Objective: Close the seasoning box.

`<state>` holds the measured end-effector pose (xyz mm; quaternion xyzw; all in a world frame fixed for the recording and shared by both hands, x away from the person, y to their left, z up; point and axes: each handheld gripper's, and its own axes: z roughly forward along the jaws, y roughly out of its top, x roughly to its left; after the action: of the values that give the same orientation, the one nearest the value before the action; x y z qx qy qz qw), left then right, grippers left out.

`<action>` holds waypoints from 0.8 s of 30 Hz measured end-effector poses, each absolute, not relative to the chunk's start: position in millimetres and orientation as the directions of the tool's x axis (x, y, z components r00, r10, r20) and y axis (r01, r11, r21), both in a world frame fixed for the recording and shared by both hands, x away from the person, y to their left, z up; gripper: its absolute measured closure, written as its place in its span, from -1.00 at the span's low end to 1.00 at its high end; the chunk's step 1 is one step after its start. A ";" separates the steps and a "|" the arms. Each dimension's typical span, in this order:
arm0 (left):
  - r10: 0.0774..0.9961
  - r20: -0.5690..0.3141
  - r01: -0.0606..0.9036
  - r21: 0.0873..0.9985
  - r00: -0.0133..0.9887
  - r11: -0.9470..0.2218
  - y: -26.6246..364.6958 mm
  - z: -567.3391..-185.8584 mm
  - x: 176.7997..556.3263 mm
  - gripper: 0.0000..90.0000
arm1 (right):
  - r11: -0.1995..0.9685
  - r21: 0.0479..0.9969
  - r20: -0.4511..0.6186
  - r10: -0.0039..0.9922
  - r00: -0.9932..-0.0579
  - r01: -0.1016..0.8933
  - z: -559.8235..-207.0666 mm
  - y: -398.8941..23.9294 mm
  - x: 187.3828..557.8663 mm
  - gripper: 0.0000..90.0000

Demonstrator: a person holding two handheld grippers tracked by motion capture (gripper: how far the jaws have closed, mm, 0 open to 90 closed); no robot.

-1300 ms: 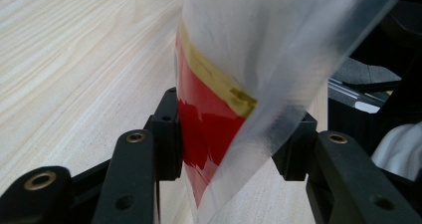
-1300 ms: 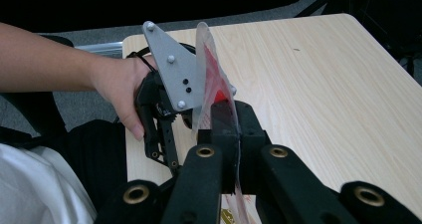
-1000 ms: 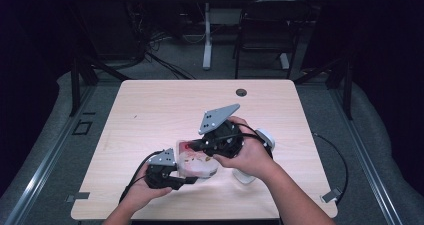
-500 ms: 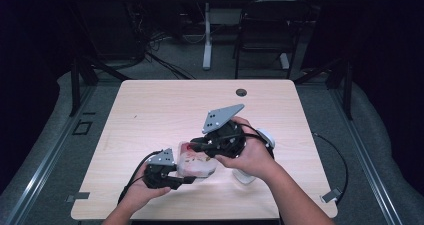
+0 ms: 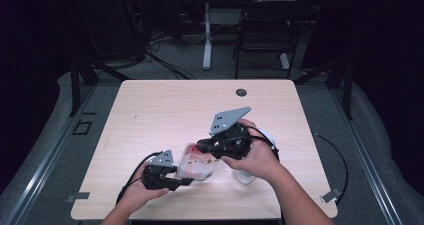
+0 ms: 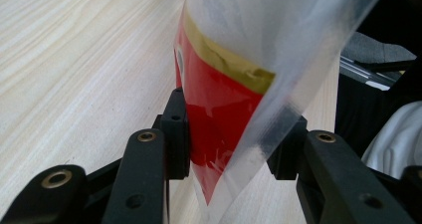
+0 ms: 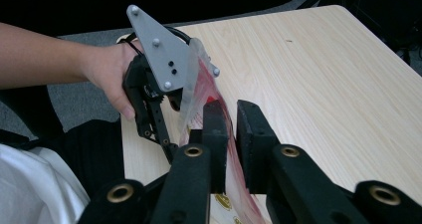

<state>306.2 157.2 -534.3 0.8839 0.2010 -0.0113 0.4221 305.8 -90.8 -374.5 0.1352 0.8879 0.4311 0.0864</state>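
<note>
The clear plastic bag (image 5: 197, 161) with red-and-yellow printed contents sits near the bench's (image 5: 165, 110) near edge, about midway along it, held up between the two grippers. The left gripper (image 5: 165, 174) comes at it from the near-left, and in the left gripper view its fingers (image 6: 175, 134) pinch the bag's lower corner, red print and clear film caught between them. The right gripper (image 5: 210, 146) reaches in from the right and above – in the right gripper view its fingers (image 7: 215, 134) stand close together on a thin edge of the film, seemingly gripping it, though whether they press fully I cannot tell for sure. The bag's long axis seems to run between the two grips, from near-left up toward the right, so both hands are equally at it. What the red packet inside holds is not readable. A white object (image 5: 246, 175) lies on the bench just beside the right hand (image 5: 255, 157), partly hidden by it.
</note>
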 end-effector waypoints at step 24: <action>0.373 -0.169 0.378 0.697 0.912 -0.609 160.5 -537.4 304.4 0.38 | 0.510 0.835 0.005 0.369 -0.929 0.207 -407.6 -118.4 307.0 0.96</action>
<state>304.4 160.5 -537.4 0.8969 0.2094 -0.0032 0.3895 307.0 -118.4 -407.6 0.1666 0.8644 0.4663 0.0870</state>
